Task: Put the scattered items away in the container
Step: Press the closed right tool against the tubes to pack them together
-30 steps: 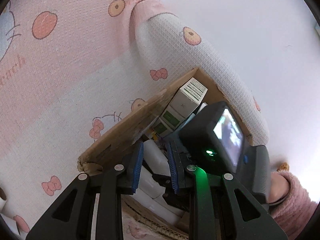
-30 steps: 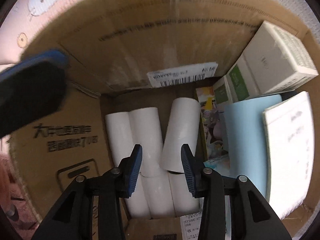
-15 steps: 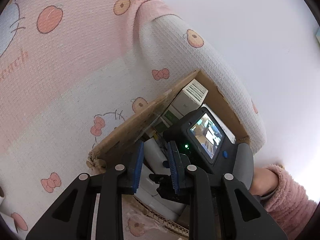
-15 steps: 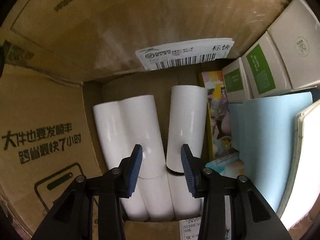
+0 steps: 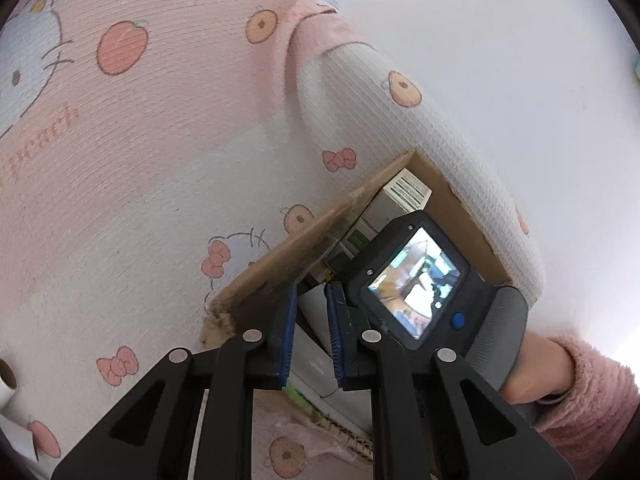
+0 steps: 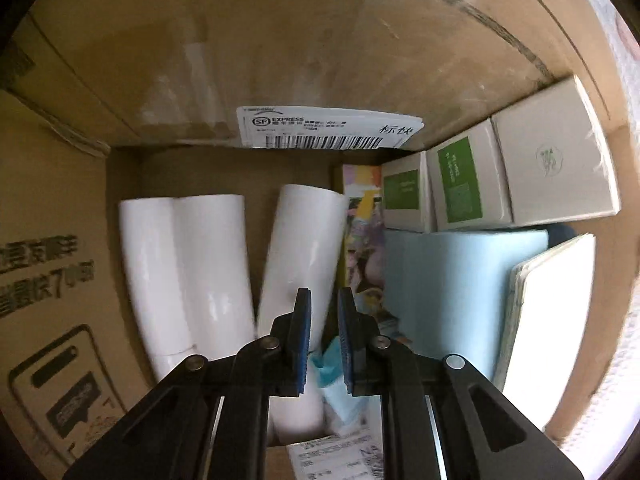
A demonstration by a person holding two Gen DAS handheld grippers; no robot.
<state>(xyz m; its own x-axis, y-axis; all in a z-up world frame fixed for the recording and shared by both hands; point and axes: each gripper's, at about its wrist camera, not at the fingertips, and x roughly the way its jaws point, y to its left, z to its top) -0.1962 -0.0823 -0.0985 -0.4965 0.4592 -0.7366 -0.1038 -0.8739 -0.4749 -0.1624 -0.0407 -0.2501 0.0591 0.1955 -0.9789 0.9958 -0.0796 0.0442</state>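
While its blue-padded jaws are closing, the right gripper (image 6: 323,340) points down into the brown cardboard box (image 6: 280,52); only a narrow gap remains and nothing is pressed between the pads, the white paper roll (image 6: 302,240) lying beyond them on the box floor. The left gripper (image 5: 311,336) is fully closed and holds nothing; it hangs over the near edge of the same box (image 5: 280,268).

The box stands on a waffle-textured bed cover (image 5: 160,160), pink and white, printed with cartoon cats, bows and peaches. Behind its rolled edge is a plain white wall (image 5: 500,60).

Inside the box, two more white rolls (image 6: 180,260) lie side by side at the left, touching each other. Right of the rolls stands a colourful printed booklet (image 6: 362,240), then a light blue folder (image 6: 460,280) and a white notebook (image 6: 548,312). Three small white cartons with green labels (image 6: 464,184) are stacked in the far right corner. A white shipping label (image 6: 332,130) hangs on the far wall.

In the left view, a hand in a pink fluffy sleeve (image 5: 592,392) holds the right gripper's grey handle, which hides most of the contents. Another white roll (image 5: 8,376) is cut off at the left border.
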